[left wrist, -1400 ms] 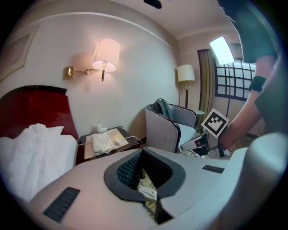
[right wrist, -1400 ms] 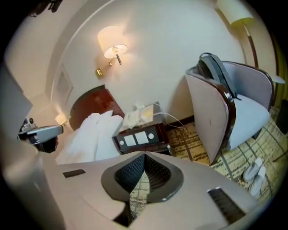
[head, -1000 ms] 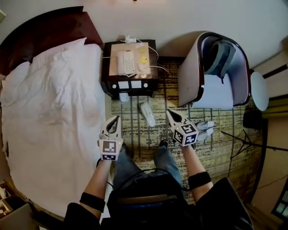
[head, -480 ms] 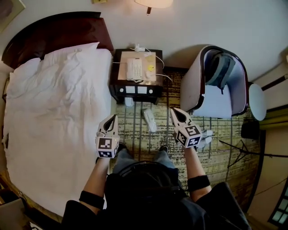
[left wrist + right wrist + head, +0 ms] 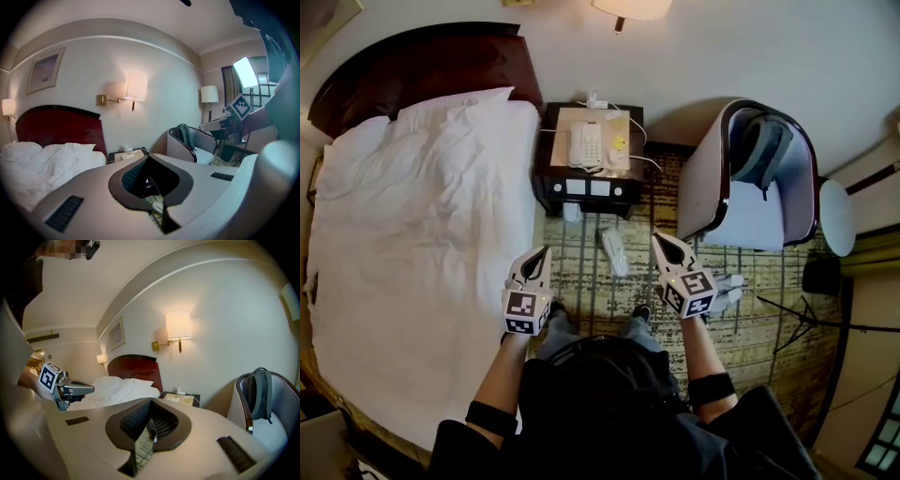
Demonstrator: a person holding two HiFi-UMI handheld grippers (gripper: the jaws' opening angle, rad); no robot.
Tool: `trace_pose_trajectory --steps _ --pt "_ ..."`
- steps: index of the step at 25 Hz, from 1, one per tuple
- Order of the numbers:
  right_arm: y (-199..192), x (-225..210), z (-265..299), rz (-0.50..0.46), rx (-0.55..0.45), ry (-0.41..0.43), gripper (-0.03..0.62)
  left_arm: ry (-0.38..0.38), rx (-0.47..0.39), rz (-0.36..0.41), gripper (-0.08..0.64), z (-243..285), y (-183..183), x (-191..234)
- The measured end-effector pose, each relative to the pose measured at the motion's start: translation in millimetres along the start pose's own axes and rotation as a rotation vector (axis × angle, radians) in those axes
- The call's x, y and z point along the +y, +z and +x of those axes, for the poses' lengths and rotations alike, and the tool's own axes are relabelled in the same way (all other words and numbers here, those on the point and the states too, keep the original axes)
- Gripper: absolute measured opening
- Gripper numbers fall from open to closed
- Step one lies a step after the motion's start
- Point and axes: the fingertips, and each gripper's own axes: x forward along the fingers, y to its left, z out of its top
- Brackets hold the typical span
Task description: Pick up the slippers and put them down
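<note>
Slipper (image 5: 614, 253), white, long, narrow, flat, on mottled, line-patterned carpet (image 5: 581, 267)

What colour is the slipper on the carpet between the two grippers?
White; the slipper shows best in the head view.

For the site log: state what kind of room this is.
Most likely a hotel bedroom: a bed with white linen and a dark headboard, a nightstand carrying a corded telephone, and a wall lamp above it.
</note>
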Motion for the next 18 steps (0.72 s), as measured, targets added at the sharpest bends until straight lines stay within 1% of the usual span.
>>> trace_pose_trajectory --steps 3,6,12,15,18 --pt "-3 1 -2 0.001 0.002 0.006 0.002 0.018 -0.014 -0.009 0.000 2 -5 2" --pt "-5 -2 -5 0.003 0.008 0.007 0.001 0.007 -0.015 -0.010 0.000 5 2 -4" --pt "-7 -7 -8 0.011 0.010 0.006 0.000 0.016 -0.017 0.008 0.000 13 1 -4" --pt "-6 -9 -7 0.011 0.012 0.008 0.001 0.012 -0.009 0.013 0.000 17 3 -4" --pt "-12 -8 -4 0.018 0.014 0.015 0.001 -0.012 0.003 0.000 0.000 20 5 -9"
